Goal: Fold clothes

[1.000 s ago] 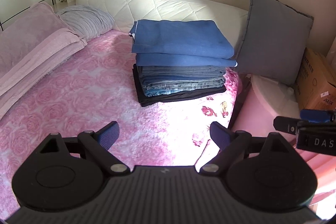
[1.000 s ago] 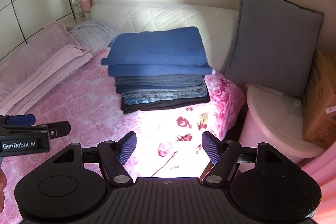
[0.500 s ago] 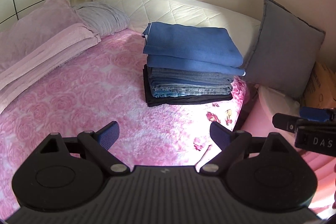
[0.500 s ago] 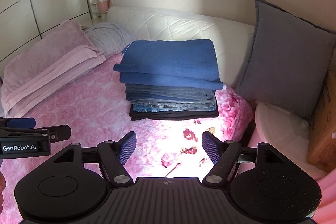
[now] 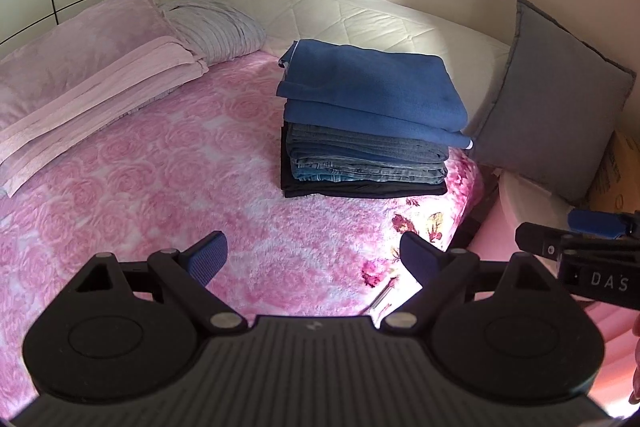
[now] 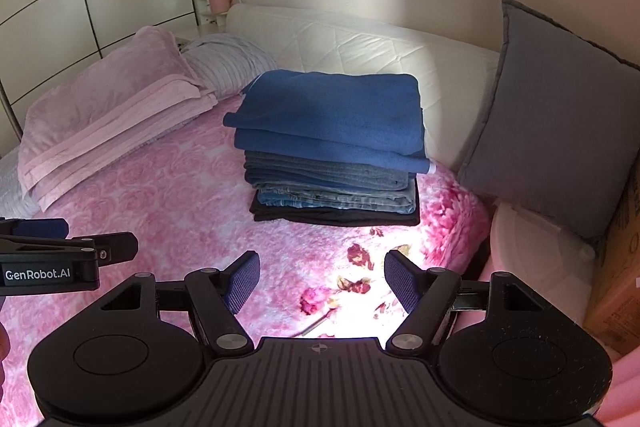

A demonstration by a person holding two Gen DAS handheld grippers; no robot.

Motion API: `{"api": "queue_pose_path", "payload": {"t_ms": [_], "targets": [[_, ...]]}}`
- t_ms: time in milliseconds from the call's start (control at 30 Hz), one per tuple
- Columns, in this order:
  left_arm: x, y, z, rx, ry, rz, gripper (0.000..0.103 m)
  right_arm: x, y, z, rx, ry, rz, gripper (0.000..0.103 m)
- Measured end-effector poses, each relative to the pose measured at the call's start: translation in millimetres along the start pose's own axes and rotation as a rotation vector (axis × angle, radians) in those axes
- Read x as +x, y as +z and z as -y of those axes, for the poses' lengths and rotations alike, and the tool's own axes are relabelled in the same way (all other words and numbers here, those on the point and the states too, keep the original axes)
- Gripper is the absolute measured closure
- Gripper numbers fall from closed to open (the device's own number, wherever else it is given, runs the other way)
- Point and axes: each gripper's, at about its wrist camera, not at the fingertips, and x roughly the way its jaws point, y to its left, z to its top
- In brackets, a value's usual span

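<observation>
One pile of folded clothes (image 5: 368,131) sits on the pink bed (image 5: 168,163).
The left gripper (image 5: 314,259) and right gripper (image 6: 322,281) hang above the bed, fingers spread wide, holding nothing. A cardboard box (image 6: 624,247) stands beside the gray pillow (image 6: 552,123); its inside is hidden.

bare pink bedspread (image 5: 160,187) ahead, folded stack (image 5: 368,123) beyond

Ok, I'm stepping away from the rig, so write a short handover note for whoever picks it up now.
Left tool: open, empty, above the pink bedspread.
Right tool: open, empty, beside it.
Clothes: one folded stack near the grey cushion, blue item on top, denim under it, black at the bottom.
Done: everything in view is folded.
Left: no unfolded garment visible; look outside these views.
</observation>
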Motion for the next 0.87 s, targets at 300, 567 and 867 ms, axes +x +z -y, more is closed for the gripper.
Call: {"api": "queue_pose_path", "payload": {"t_ms": [300, 567, 867], "targets": [[1, -2, 12, 0.011, 0.024, -0.003, 0.012, 2, 0, 12, -0.004, 0.026, -0.011, 0.031], [3, -1, 22, 0.024, 0.03, 0.003, 0.012, 2, 1, 19, -0.012, 0.035, -0.013, 0.031], [5, 2, 29, 0.042, 0.021, 0.031, 0.011, 3, 2, 22, -0.014, 0.03, -0.016, 0.031]]}}
